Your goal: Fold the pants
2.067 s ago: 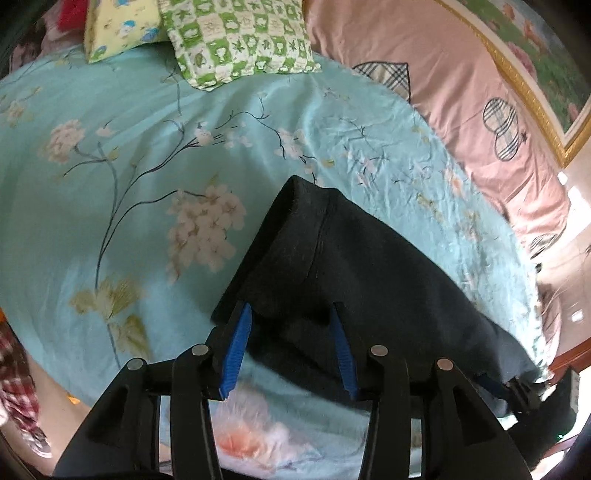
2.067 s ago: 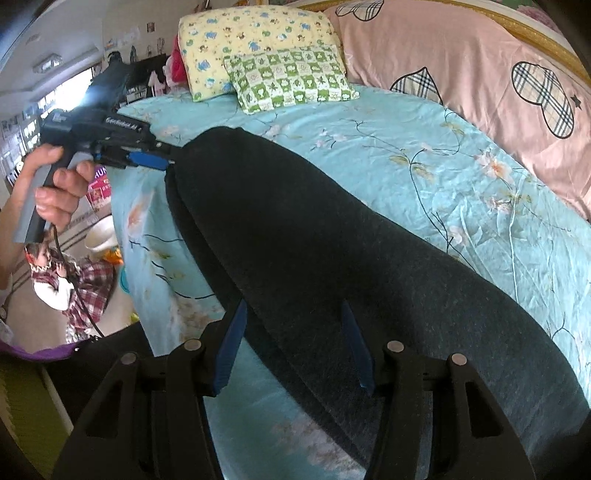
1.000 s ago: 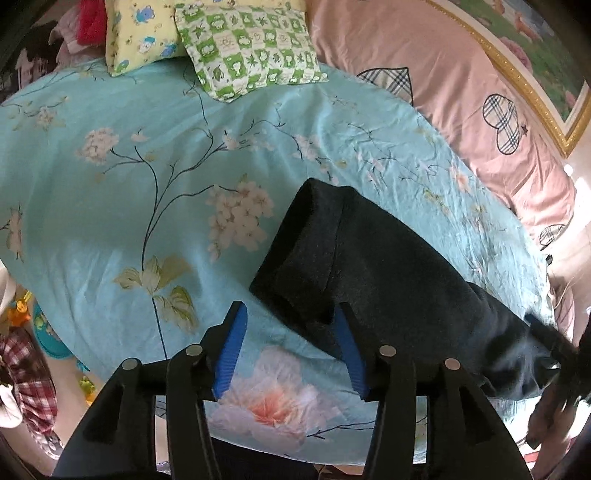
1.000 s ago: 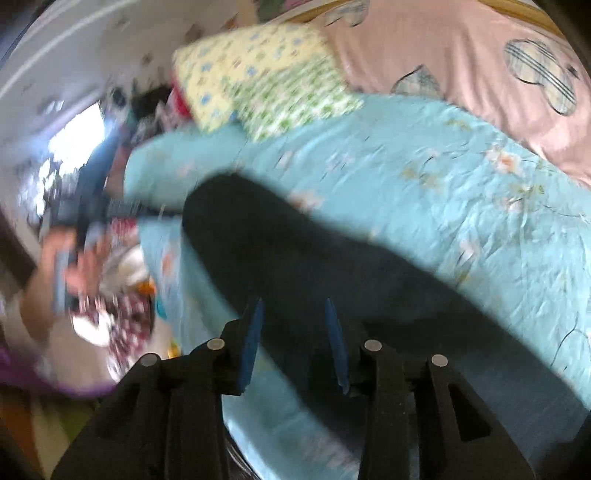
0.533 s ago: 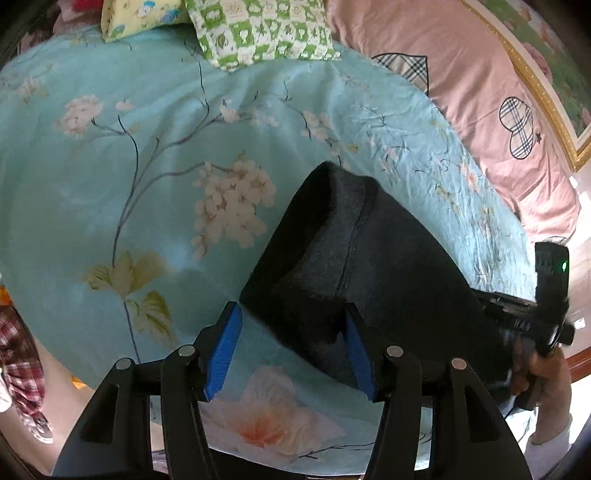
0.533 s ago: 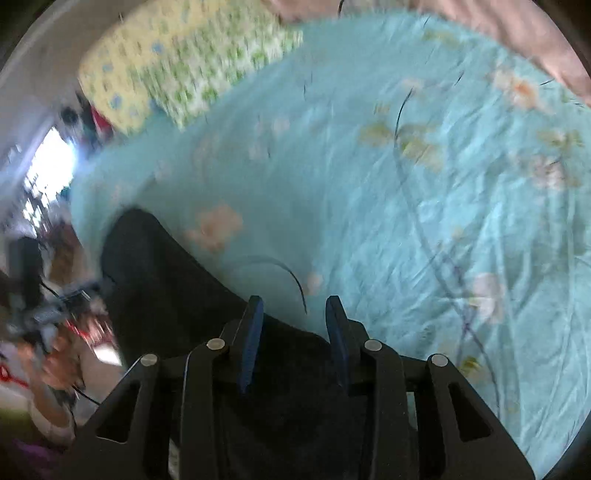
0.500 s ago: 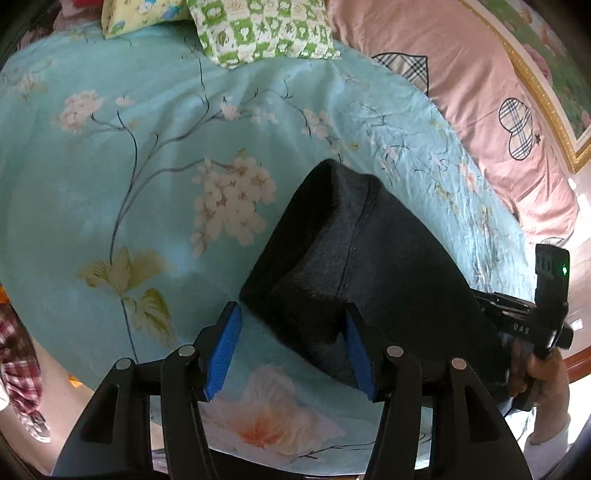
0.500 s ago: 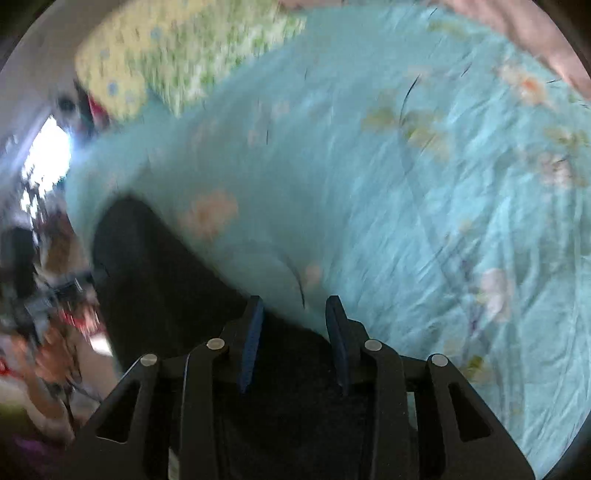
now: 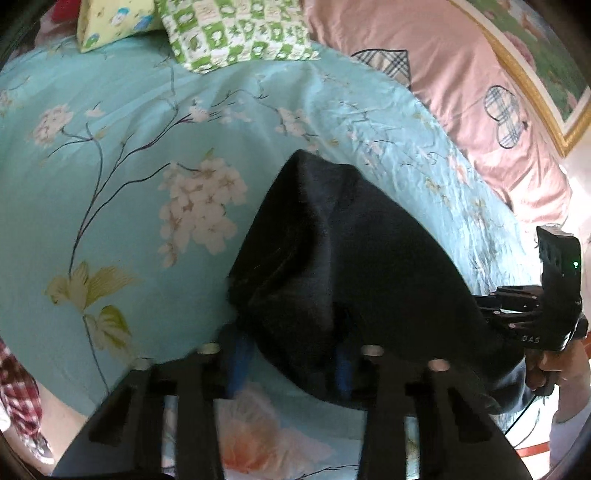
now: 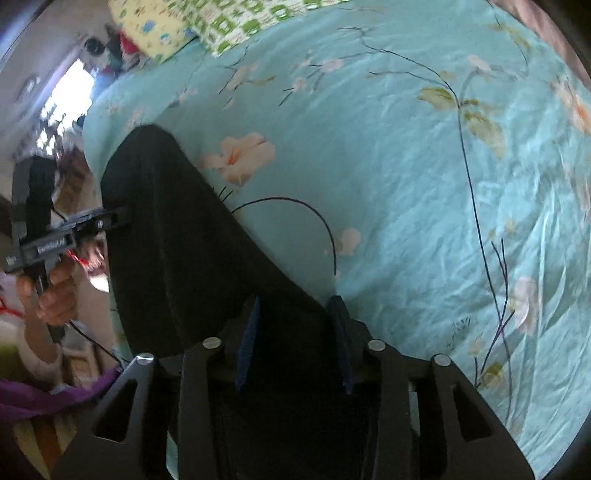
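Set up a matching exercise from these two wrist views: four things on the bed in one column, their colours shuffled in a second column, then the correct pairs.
Things:
1. pants
2. bed sheet
3. checked pillow
4. big cushion with plaid hearts

Colours:
A. pink
B. turquoise with flowers
C. green and white
D. black

Pairs: 1-D, 2-B, 3-C, 4-A

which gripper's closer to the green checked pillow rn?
Left, as far as these views show. The left gripper holds the pants at the end toward the green checked pillow; the right gripper grips the far end.
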A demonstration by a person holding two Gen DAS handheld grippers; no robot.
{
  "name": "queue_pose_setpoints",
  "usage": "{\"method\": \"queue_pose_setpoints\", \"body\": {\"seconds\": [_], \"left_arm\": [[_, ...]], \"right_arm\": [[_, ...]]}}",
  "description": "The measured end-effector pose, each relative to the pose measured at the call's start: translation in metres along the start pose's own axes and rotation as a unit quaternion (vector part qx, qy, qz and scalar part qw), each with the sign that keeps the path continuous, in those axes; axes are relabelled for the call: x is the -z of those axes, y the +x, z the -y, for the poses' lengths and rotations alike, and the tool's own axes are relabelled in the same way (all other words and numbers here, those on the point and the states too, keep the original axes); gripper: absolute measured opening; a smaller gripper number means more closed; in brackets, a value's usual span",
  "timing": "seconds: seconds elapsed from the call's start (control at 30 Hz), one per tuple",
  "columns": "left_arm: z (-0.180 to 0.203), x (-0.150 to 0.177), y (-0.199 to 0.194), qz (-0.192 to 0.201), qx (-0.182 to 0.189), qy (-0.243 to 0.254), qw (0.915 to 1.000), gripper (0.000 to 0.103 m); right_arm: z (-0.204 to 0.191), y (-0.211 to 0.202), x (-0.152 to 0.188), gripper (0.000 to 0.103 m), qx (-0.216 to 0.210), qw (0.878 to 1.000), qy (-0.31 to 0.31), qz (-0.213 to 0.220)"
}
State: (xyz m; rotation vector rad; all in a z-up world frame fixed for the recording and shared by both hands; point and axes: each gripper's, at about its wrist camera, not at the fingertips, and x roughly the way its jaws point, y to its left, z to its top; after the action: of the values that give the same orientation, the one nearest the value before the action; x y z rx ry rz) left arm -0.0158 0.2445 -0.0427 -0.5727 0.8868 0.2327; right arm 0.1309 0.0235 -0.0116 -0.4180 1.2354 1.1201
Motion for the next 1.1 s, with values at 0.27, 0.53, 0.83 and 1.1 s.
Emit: {"method": "queue_pose_setpoints", "body": {"seconds": [0.27,0.53,0.83,1.1], "left_arm": [[0.019,-0.011,-0.07,0.131,0.039,0.059,0.9888,0.016],[-0.028,-0.035,-0.016,0.091,-0.015,0.054,0.9942,0.016],[-0.03,-0.026,-0.041,0.103,-0.052,0.043,0.9924,0.041],[0.032,-0.011,-0.068,0.117,-0.011,0.095,0.9885,0.047]], "right_arm": [[-0.036,-0.053,-0.017,0.009,0.199,0.97,-0.062,0.125],[-0.044,-0.004,-0.046,0.009,0.201,0.965,-0.025,0.169],[-0.031,-0.02,-0.011,0.032,0.178,0.957,0.064,0.219],[-0.027,-0.08,0.079,0.044,0.156,0.936,0.145,0.281]]}}
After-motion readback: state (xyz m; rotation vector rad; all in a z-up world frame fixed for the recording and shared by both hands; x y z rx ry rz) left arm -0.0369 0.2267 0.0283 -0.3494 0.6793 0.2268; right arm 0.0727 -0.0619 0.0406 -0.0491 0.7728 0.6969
